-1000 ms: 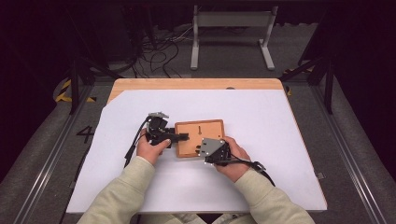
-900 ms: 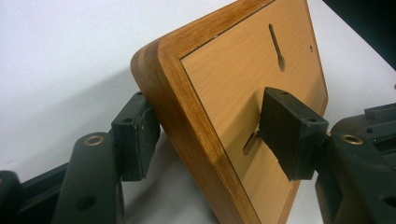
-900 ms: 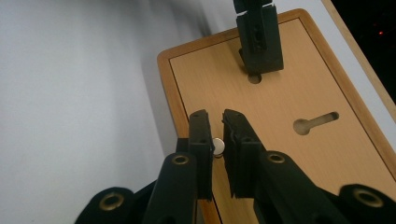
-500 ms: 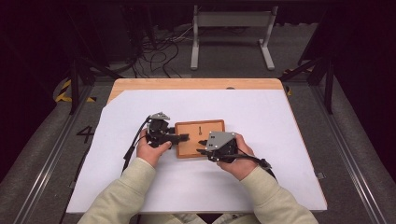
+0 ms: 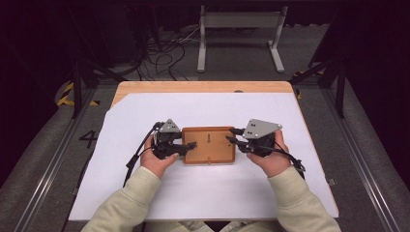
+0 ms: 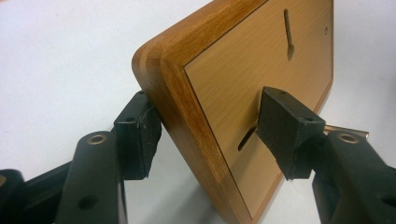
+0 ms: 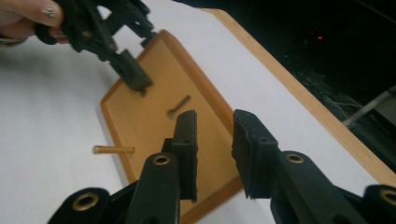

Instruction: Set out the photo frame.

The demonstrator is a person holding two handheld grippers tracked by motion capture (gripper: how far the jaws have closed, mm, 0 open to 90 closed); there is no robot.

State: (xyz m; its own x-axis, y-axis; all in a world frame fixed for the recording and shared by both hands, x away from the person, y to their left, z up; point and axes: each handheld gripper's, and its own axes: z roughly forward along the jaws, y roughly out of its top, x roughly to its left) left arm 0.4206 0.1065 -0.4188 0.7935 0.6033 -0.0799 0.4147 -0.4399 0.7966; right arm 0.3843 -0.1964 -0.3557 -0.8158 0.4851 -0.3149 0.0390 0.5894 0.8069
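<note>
White table cover [image 5: 203, 193]; brown slotted wooden board [image 5: 212, 150] (rounded corners) gripped by left claw [image 5: 189, 145]; right claw [image 5: 231, 136] released.

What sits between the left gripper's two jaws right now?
The near edge of the wooden board: one jaw under it, one on its face, in the left gripper view.

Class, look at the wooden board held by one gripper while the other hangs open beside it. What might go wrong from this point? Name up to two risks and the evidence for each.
1. The left gripper clamps the wooden board by one edge alone, tilted off the white sheet; it may pivot or slip from the pads.
2. The right gripper, whose jaws have just been opening, now holds nothing; the board's far end is unsupported, and the small peg jutting from its edge might snag on the sheet.
</note>
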